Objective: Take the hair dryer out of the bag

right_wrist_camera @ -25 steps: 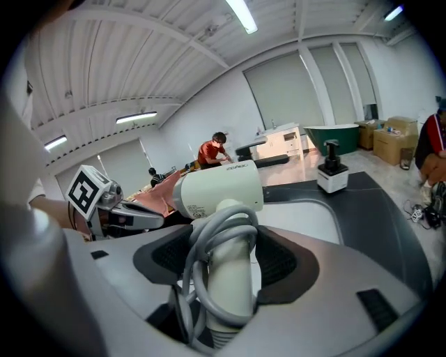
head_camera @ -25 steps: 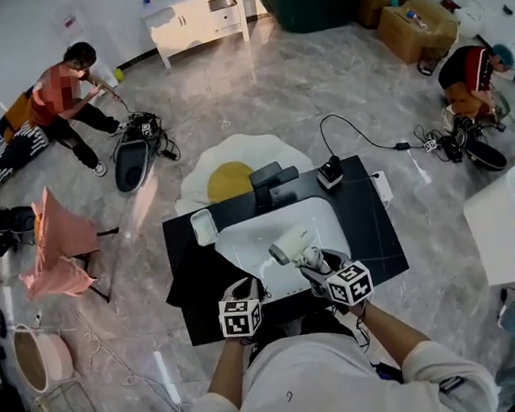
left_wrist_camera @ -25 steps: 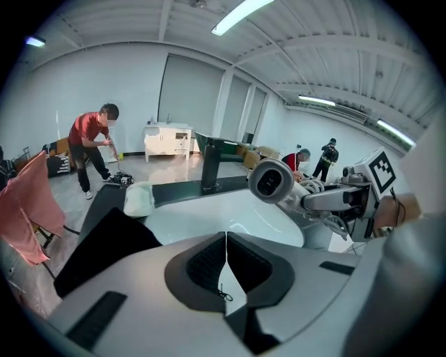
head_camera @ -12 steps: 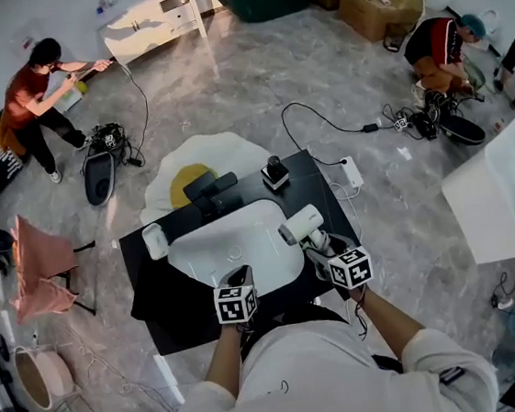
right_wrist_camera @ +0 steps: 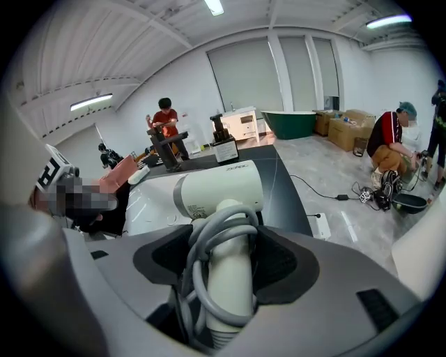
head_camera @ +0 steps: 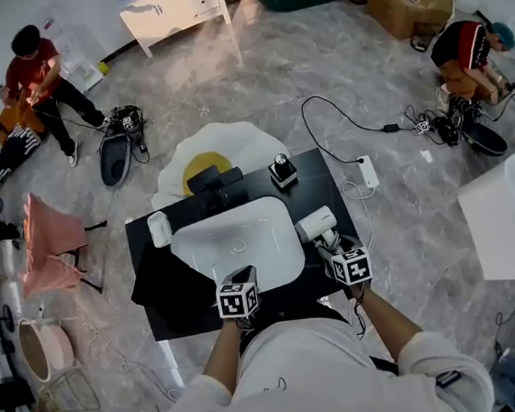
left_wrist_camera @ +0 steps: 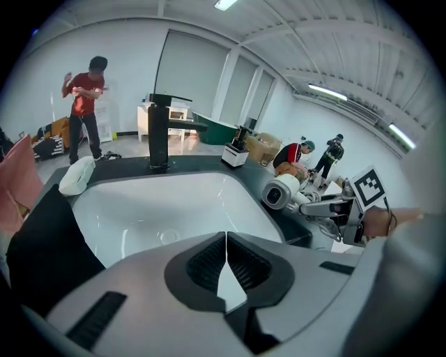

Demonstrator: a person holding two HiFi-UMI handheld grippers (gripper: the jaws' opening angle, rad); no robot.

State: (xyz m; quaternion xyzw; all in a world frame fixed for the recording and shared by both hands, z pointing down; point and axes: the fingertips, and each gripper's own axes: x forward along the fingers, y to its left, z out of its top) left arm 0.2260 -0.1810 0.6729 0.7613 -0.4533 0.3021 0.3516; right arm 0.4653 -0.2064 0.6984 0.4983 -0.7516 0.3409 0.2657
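Observation:
The white hair dryer (head_camera: 316,224) hangs over the black counter just right of the white basin (head_camera: 237,249). My right gripper (head_camera: 333,243) is shut on its handle, which has the grey cord wound round it. In the right gripper view the dryer (right_wrist_camera: 219,192) stands upright between the pads (right_wrist_camera: 282,268). My left gripper (head_camera: 239,279) is at the basin's front edge, shut and holding nothing, its jaws pressed together (left_wrist_camera: 225,240). The black bag (head_camera: 161,290) lies limp on the counter's left side and shows in the left gripper view (left_wrist_camera: 42,244). From there the dryer (left_wrist_camera: 282,193) is at the right.
A black faucet (head_camera: 221,188) stands behind the basin, with a small white dish (head_camera: 158,228) to its left and a black-and-white device (head_camera: 282,171) to its right. A power strip (head_camera: 369,172) and cables lie on the floor. Several people work farther off.
My right gripper has carried the dryer from above the basin to its right side, over the counter. My left gripper has shifted right along the basin's front edge.

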